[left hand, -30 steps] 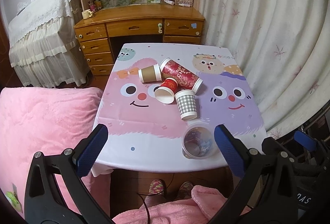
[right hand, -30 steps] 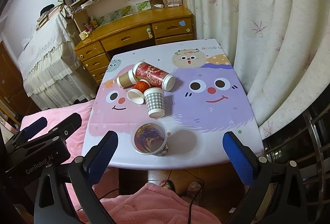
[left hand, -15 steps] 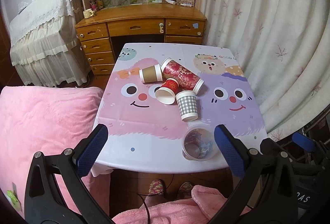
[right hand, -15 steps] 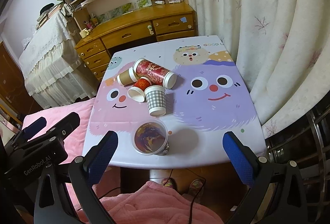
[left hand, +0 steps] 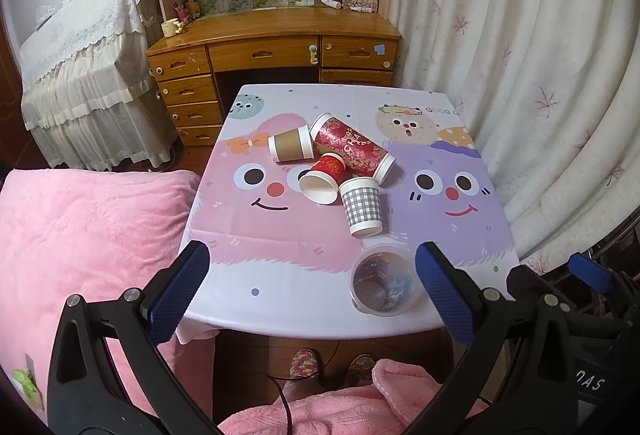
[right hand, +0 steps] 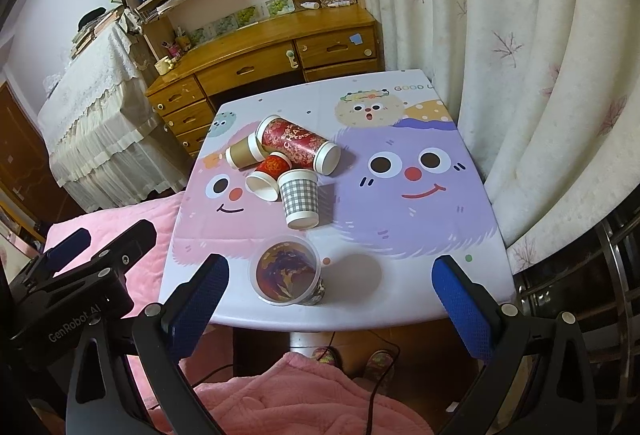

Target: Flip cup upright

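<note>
Several paper cups lie on their sides in a cluster mid-table: a brown cup (left hand: 290,149), a tall red patterned cup (left hand: 352,148), a small red cup (left hand: 322,182) and a grey checked cup (left hand: 362,207). They also show in the right wrist view: the brown cup (right hand: 243,154), tall red cup (right hand: 298,145), small red cup (right hand: 268,175) and checked cup (right hand: 300,203). A clear plastic cup (left hand: 382,283) stands upright near the front edge, also in the right wrist view (right hand: 286,271). My left gripper (left hand: 312,295) and right gripper (right hand: 330,307) are open and empty, above the near edge.
The small table (left hand: 280,239) has a cartoon-face cloth. A pink blanket (left hand: 80,235) lies to the left, white curtains (left hand: 520,75) hang to the right, and a wooden desk (left hand: 276,47) with shelves stands behind. Slippered feet (left hand: 304,363) show under the near edge.
Both cameras have shifted slightly; the table and cups appear a little farther up in the views. No cup has moved and both grippers stay open.
</note>
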